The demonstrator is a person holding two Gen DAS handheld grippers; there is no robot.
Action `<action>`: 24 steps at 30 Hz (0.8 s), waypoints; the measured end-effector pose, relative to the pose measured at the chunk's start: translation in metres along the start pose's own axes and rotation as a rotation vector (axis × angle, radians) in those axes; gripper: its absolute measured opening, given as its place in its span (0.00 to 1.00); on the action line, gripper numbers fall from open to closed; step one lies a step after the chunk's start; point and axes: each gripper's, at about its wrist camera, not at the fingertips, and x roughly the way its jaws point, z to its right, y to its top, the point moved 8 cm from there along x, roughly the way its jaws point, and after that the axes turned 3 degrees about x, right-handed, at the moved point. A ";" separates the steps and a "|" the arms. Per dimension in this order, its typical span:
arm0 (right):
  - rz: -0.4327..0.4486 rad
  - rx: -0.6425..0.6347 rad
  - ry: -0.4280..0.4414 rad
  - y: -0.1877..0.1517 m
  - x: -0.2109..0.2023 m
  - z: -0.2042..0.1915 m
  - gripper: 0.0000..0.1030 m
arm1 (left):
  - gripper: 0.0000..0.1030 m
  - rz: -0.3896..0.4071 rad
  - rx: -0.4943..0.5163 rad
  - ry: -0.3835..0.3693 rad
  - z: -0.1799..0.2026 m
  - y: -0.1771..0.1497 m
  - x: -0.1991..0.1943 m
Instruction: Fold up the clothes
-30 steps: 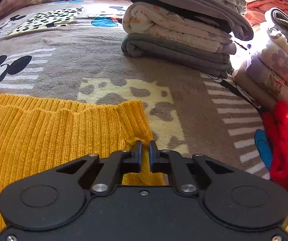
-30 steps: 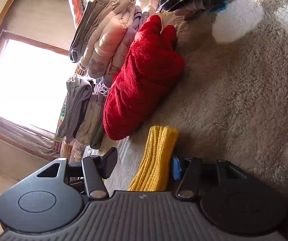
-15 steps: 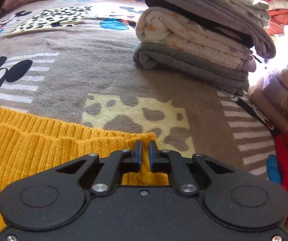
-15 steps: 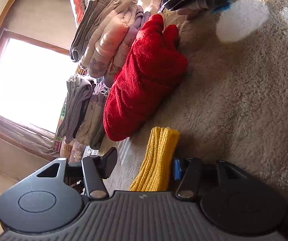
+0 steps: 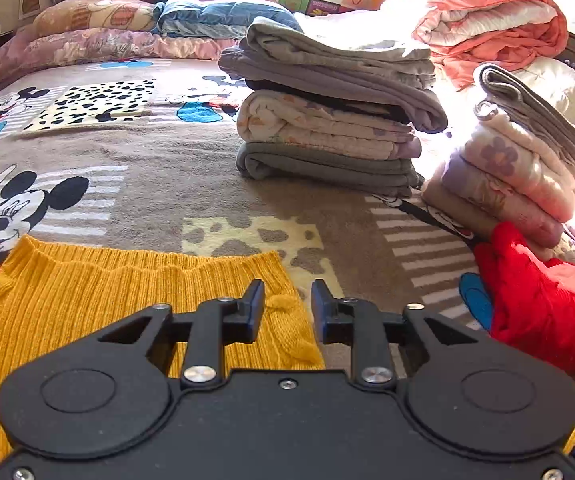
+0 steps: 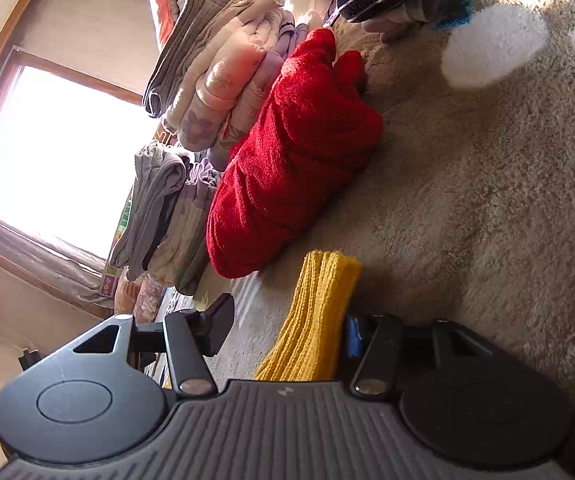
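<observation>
A yellow knit sweater (image 5: 119,304) lies flat on the cartoon-print blanket (image 5: 159,160), at the lower left of the left wrist view. My left gripper (image 5: 287,306) hovers over the sweater's right corner. Its jaws are opening, and no fabric is pinched between them; the knit shows below the gap. In the right wrist view, a folded edge of the yellow sweater (image 6: 319,312) lies between the jaws of my right gripper (image 6: 287,332). It rests beside the blue-padded finger (image 6: 353,338), while the other finger (image 6: 219,326) stands well away from it. This gripper is open.
A stack of folded grey and floral clothes (image 5: 327,120) stands mid-bed, with a second stack (image 5: 519,164) to its right. A red fleece garment (image 5: 543,300) lies close on the right. Pillows (image 5: 95,36) and an orange quilt (image 5: 495,28) line the back. A bright window (image 6: 55,160) shows.
My left gripper was shut on the sweater's corner; it has let go, opened, and pulled up and back. The sweater's edge now lies flat. The right gripper has not moved.
</observation>
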 end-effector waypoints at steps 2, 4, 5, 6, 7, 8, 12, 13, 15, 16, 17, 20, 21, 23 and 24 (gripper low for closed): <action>-0.003 0.000 0.001 0.000 -0.001 0.000 0.53 | 0.53 0.025 0.050 -0.011 0.011 -0.020 -0.026; -0.008 0.002 0.003 0.000 -0.001 0.000 0.53 | 0.53 0.029 0.105 -0.028 0.028 -0.046 -0.048; -0.011 0.004 0.004 0.000 -0.002 0.000 0.53 | 0.54 0.030 0.133 -0.036 0.037 -0.058 -0.057; -0.014 0.005 0.005 0.000 -0.003 0.000 0.53 | 0.55 0.031 0.160 -0.044 0.046 -0.070 -0.064; -0.019 0.007 0.007 0.000 -0.003 0.000 0.53 | 0.55 0.028 0.191 -0.053 0.056 -0.082 -0.070; -0.031 0.009 0.013 0.000 -0.003 -0.001 0.54 | 0.56 0.023 0.232 -0.063 0.067 -0.094 -0.076; -0.071 0.024 0.041 0.000 -0.005 -0.002 0.59 | 0.58 0.014 0.429 -0.074 0.118 -0.137 -0.087; -0.079 0.037 0.049 0.001 -0.005 -0.001 0.59 | 0.58 0.011 0.461 -0.082 0.129 -0.145 -0.088; -0.094 0.065 0.067 0.004 -0.006 0.000 0.59 | 0.61 0.027 0.545 -0.097 0.154 -0.161 -0.090; -0.101 0.080 0.076 0.005 -0.007 0.001 0.59 | 0.61 0.041 0.600 -0.083 0.163 -0.166 -0.089; -0.104 0.095 0.085 0.007 -0.009 0.003 0.59 | 0.61 0.056 0.657 -0.064 0.172 -0.172 -0.088; -0.113 0.131 0.106 0.010 -0.014 0.006 0.59 | 0.61 0.102 0.817 -0.009 0.198 -0.187 -0.085; -0.117 0.136 0.109 0.011 -0.015 0.006 0.59 | 0.61 0.115 0.848 -0.006 0.204 -0.190 -0.084; -0.127 0.150 0.124 0.013 -0.020 0.008 0.61 | 0.61 0.132 0.896 0.002 0.216 -0.194 -0.078; -0.130 0.160 0.134 0.015 -0.022 0.009 0.62 | 0.61 0.141 0.916 0.014 0.221 -0.195 -0.074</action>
